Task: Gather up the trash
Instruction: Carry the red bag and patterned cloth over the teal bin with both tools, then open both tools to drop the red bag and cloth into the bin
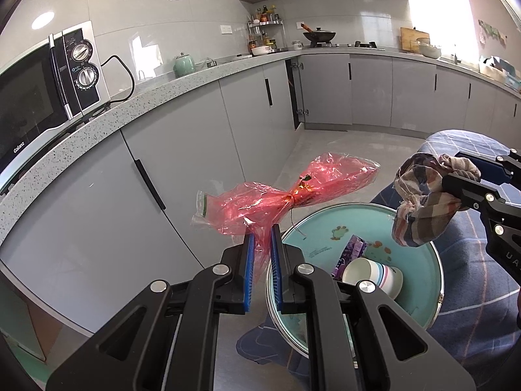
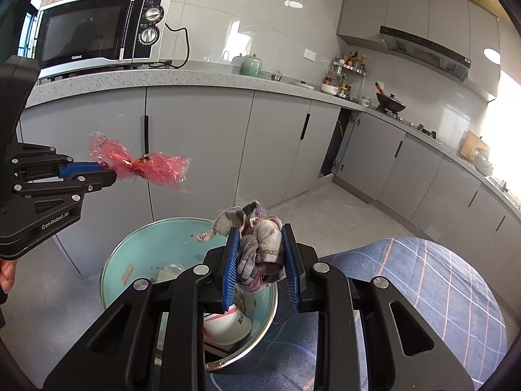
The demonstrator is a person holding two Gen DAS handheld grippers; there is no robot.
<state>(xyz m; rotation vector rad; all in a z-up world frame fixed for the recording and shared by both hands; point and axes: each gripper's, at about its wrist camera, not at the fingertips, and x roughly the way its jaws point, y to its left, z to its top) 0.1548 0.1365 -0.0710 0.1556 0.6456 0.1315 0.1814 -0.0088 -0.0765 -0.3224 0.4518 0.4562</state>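
My left gripper [image 1: 262, 238] is shut on a crumpled red cellophane wrapper [image 1: 286, 192] tied in the middle, held in the air beside and left of the teal basin [image 1: 423, 244]. It also shows in the right wrist view [image 2: 140, 164]. My right gripper [image 2: 262, 244] is shut on a bunched plaid rag [image 2: 260, 251], held above the basin [image 2: 130, 254]. The rag also shows in the left wrist view [image 1: 426, 202]. In the basin lie a paper cup [image 1: 374, 275] and a purple wrapper [image 1: 350, 252].
The basin stands on a blue checked cloth [image 2: 423, 277]. Grey cabinets [image 1: 162, 176] run under a speckled counter [image 1: 130, 97] with a microwave [image 2: 97, 29] and a green kettle [image 1: 184, 65]. One cabinet door [image 1: 293, 94] stands ajar. Grey floor [image 2: 325, 215] lies beyond.
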